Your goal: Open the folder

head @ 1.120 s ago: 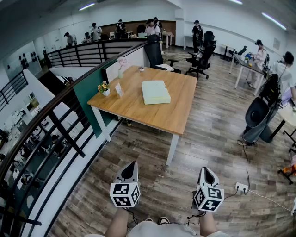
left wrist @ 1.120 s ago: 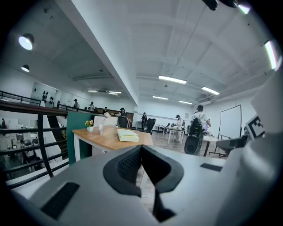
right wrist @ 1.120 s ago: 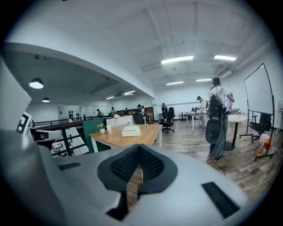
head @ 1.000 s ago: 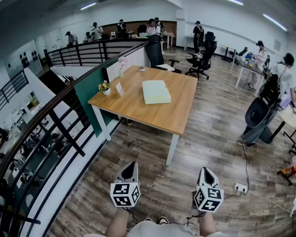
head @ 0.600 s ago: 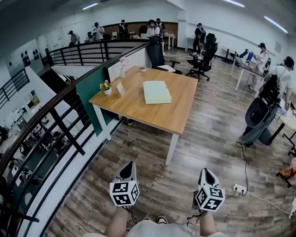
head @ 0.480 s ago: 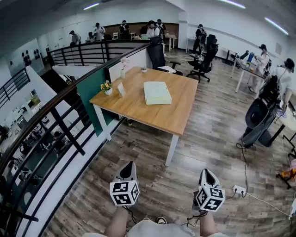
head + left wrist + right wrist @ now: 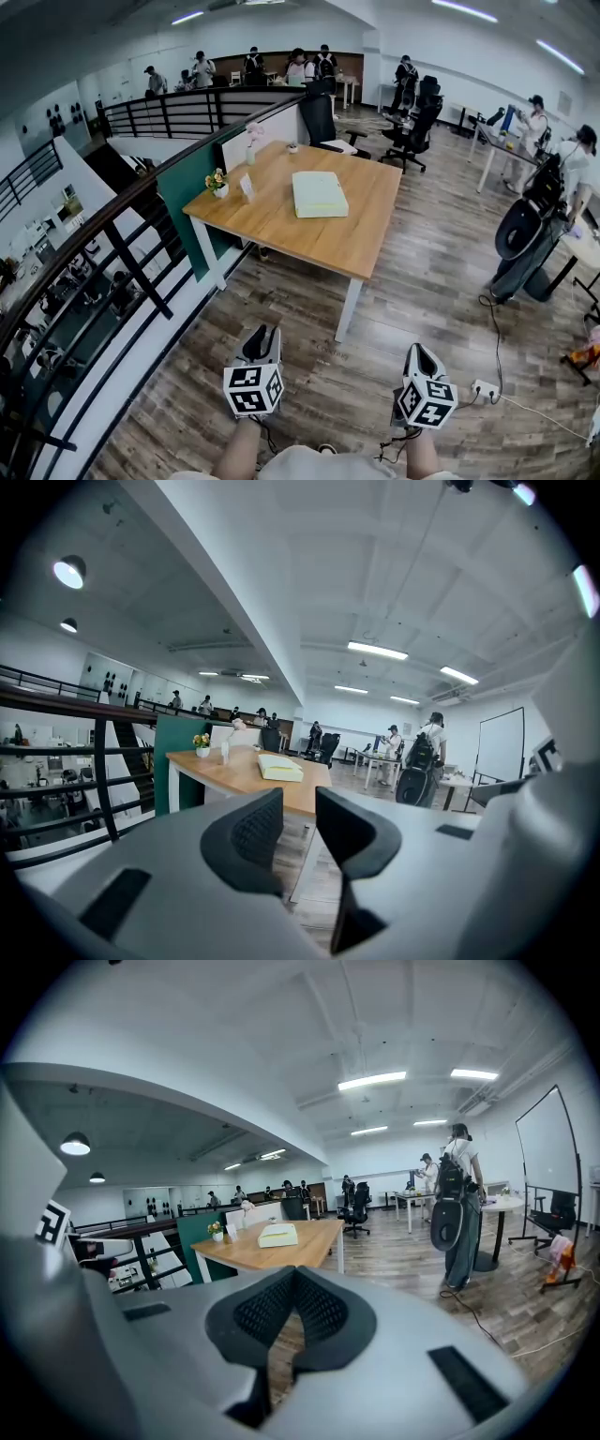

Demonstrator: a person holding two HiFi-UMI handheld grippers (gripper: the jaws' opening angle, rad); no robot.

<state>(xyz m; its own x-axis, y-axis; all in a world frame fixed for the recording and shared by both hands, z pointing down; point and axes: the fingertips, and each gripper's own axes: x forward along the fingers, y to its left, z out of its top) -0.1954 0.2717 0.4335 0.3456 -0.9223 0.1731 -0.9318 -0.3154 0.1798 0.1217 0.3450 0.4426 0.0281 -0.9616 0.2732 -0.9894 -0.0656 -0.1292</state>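
An open office with a wood-plank floor (image 7: 412, 291) and a black railing (image 7: 122, 253) along the left side. Low in the head view, the left gripper (image 7: 263, 330) and right gripper (image 7: 417, 349) are held out side by side over bare floor, both pointing towards the table (image 7: 319, 239). Neither touches anything.

The folder (image 7: 319, 194), pale yellow-green, lies flat and closed near the middle of the table. It is well apart from both grippers, ahead of them and across a stretch of floor.

From above, the folder's whole top face shows, with the flowers (image 7: 217, 183) near the table's left edge and a chair (image 7: 323, 117) behind its far end. That view gives mostly the backs of the grippers and their marker cubes.

The left gripper view sees the folder (image 7: 279, 767) edge-on, as a thin slab on the tabletop. There the left gripper (image 7: 298, 822) has its jaws opening, a narrow gap between the pads with nothing in it.

The right gripper view also shows the folder (image 7: 277, 1235) low on the table. In that view the right gripper (image 7: 293, 1283) is closed, its pads meeting with nothing between them.
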